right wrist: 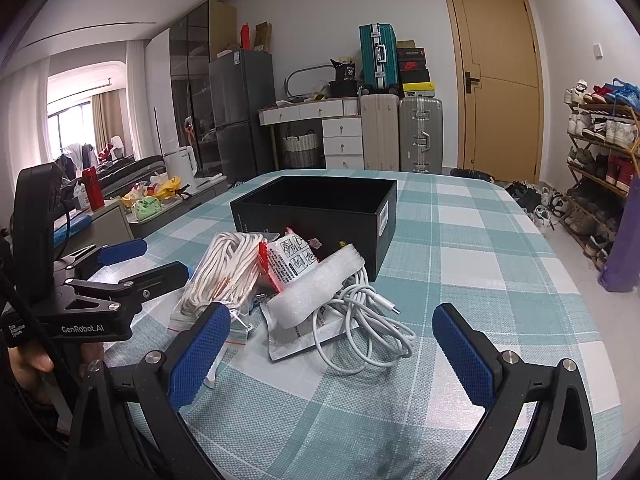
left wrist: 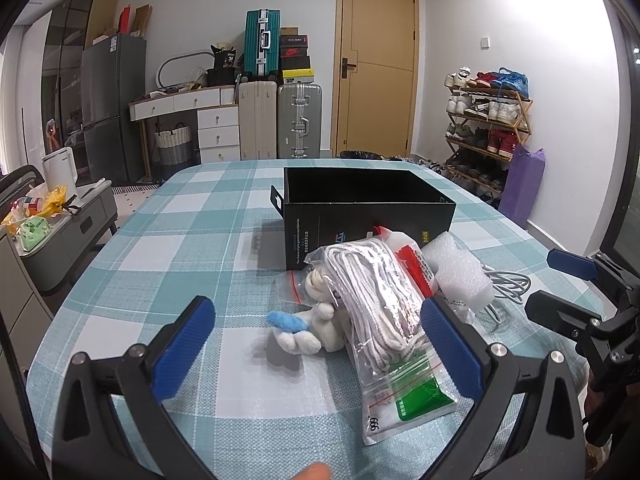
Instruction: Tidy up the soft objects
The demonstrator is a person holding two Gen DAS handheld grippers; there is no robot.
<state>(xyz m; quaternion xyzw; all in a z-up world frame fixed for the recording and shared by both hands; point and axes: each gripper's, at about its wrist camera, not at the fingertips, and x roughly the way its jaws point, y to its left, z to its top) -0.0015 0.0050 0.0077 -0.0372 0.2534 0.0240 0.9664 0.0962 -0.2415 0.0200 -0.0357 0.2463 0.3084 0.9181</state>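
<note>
Fingers apart on left gripper (left wrist: 318,350) and right gripper (right wrist: 331,350); fuzzy plush (left wrist: 308,326), bagged rope (left wrist: 372,292), glossy black box (left wrist: 370,204)

White walls, a tan door (left wrist: 376,64), stacked suitcases (left wrist: 280,120), a shoe rack (left wrist: 486,120), daylit curtained window (right wrist: 76,120).

Both views are bright and evenly lit, with soft, cool indoor light. In the right wrist view a window (right wrist: 76,128) at nine o'clock is blown out to white glare behind its curtains, and daylight likely comes from there. Shadows are faint and short: a soft grey patch lies beside the plush toy (left wrist: 308,320) on the table (left wrist: 180,248), and another beside the black box (left wrist: 368,216). Fisheye distortion bends the door (right wrist: 500,80) and walls outward, and black vignetting fills the corners. The centre is sharp; the blue pads of the left gripper (left wrist: 316,344) and a fingertip (left wrist: 312,472) at six o'clock look slightly soft.
</note>
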